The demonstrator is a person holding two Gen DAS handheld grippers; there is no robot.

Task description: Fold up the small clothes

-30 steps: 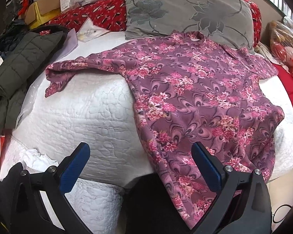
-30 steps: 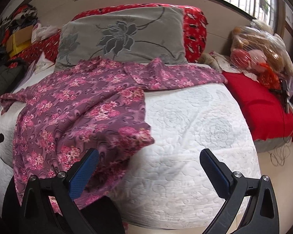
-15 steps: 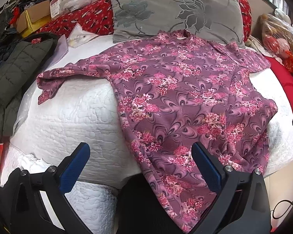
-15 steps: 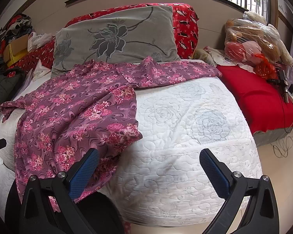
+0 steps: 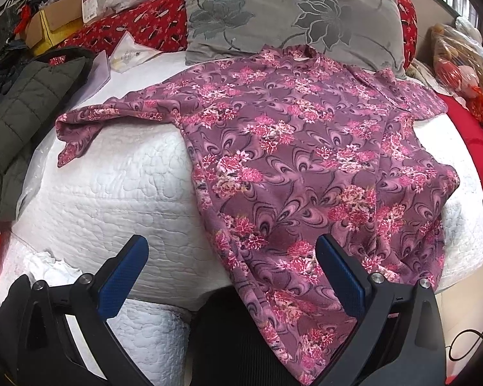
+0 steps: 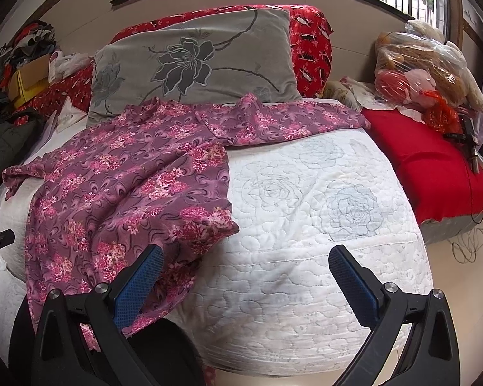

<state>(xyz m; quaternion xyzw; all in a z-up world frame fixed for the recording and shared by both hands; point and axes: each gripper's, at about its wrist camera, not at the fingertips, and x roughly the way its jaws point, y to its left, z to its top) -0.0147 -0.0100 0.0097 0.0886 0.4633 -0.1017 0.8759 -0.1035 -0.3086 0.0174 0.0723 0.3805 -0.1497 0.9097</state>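
A purple floral long-sleeved top [image 5: 306, 167] lies spread on a white quilted bed [image 5: 119, 186], collar toward the pillow, hem hanging over the near edge. It also shows in the right wrist view [image 6: 128, 186], with one sleeve stretched right along the pillow. My left gripper [image 5: 232, 273] is open and empty, held back from the bed's near edge, in front of the hanging hem. My right gripper [image 6: 246, 283] is open and empty, in front of the bed's near edge, to the right of the top's lower corner.
A grey flower pillow [image 6: 193, 61] leans on a red patterned cushion at the head. A dark padded jacket [image 5: 19, 109] lies at the left. A red cushion [image 6: 434, 167] and a plastic bag of toys [image 6: 418, 64] sit at the right.
Both grippers have drawn back and risen a little, so more of the bed and top shows. Both stay open. The top has not moved.
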